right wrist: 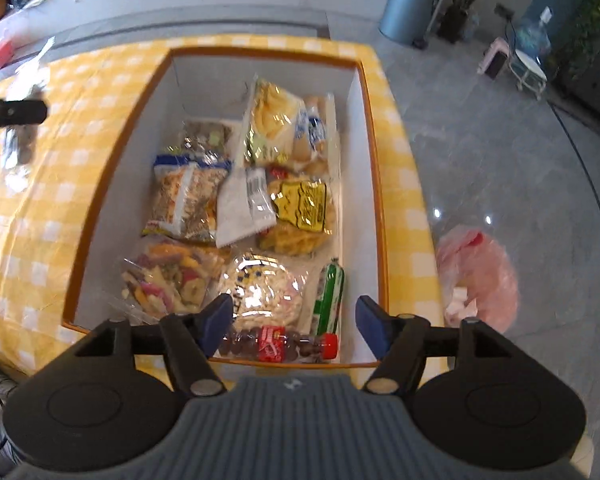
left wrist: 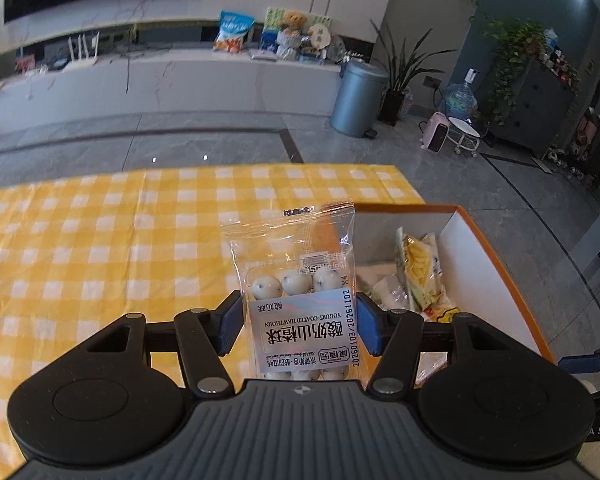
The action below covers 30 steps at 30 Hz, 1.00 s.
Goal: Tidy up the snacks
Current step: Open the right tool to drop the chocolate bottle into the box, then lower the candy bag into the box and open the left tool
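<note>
While one clear packet of yogurt-coated hawthorn balls (left wrist: 300, 300) sat clamped in the left gripper (left wrist: 299, 322),
the right gripper (right wrist: 296, 322) gaped empty; one red-capped cola bottle (right wrist: 278, 345) lay at six o'clock in the orange-rimmed white box (right wrist: 374, 184).

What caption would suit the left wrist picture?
Left gripper grips a yogurt-coated hawthorn packet above the checked tablecloth, beside the snack box.

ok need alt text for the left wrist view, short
The left gripper holds a clear plastic packet of white yogurt-coated hawthorn balls upright between its blue jaws, above a yellow-and-white checked tablecloth. To its right sits an open orange-rimmed white box with snack packets inside.
</note>
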Each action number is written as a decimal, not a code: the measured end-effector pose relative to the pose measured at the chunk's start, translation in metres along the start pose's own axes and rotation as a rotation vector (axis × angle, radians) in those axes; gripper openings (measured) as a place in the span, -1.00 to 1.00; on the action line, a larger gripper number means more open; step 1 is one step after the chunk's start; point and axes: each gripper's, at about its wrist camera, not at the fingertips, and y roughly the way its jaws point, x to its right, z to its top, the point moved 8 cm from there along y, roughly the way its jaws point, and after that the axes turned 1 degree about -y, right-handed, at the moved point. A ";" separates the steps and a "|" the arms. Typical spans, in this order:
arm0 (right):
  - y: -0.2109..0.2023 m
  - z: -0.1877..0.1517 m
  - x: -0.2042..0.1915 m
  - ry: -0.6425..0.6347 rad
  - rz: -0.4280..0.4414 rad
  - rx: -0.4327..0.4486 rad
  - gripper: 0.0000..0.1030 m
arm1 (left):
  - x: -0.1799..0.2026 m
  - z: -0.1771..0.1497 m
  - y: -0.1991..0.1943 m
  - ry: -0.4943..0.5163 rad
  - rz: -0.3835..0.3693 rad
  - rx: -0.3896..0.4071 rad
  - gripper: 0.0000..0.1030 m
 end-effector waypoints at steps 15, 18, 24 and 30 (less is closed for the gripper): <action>0.003 0.025 0.014 0.082 0.023 0.166 0.41 | 0.091 0.023 0.078 0.084 -0.101 -0.069 0.29; 0.014 0.022 0.022 0.121 0.035 0.163 0.41 | 0.092 0.017 0.099 0.081 -0.098 -0.103 0.29; 0.026 0.019 0.029 0.131 0.018 0.161 0.45 | 0.089 0.005 0.127 0.037 -0.094 -0.169 0.31; 0.031 0.018 0.037 0.156 0.028 0.149 0.45 | 0.091 0.004 0.129 0.063 -0.078 -0.147 0.72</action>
